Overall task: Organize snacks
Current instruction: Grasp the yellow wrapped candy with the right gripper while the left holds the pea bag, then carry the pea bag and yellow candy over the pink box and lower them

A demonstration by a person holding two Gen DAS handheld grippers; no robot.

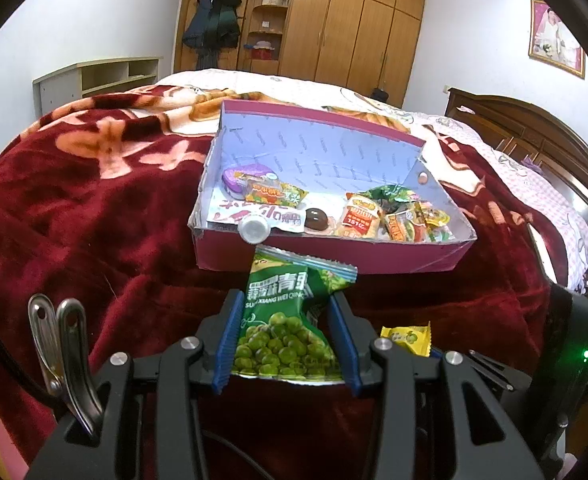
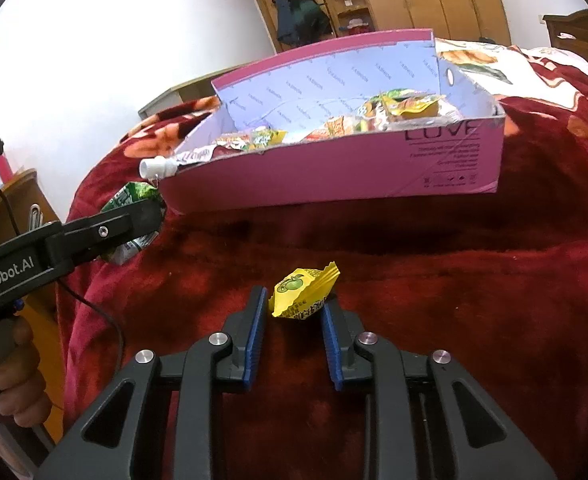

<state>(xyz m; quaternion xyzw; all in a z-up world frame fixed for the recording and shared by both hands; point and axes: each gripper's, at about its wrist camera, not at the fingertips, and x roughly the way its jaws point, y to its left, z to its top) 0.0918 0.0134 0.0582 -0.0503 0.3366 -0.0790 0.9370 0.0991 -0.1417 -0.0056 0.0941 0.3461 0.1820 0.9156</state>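
**Two snacks in hand, box just ahead**

I'm working over a bed covered by a deep red blanket (image 1: pixel 74 208), soft and rumpled. On it sits the pink box (image 1: pixel 333 258), its near wall low and its far flap standing tall. Inside I see a heap of packets at the right end (image 1: pixel 397 216), more packets and a white-capped pouch (image 1: pixel 254 232) at the left, the cap poking over the near rim.

My left gripper (image 1: pixel 284 336) has its jaws closed on the green pea packet (image 1: pixel 282 320), held upright just short of the box wall. My right gripper (image 2: pixel 292 320) has the small yellow candy (image 2: pixel 303 294) at its fingertips; the right pad touches the wrapper, but I cannot tell whether the left one does, so the grip may be only partial.

Risks as I judge them: the candy could slip out onto the plush blanket if that pinch is loose. The pea packet's crinkled top could catch the near rim or knock the pouch cap, and a push on the light box could slide it across the soft bedding.

Open room lies in the box's middle floor, between the two clusters. I'd rise over the near rim and stay clear of the tall back flap.
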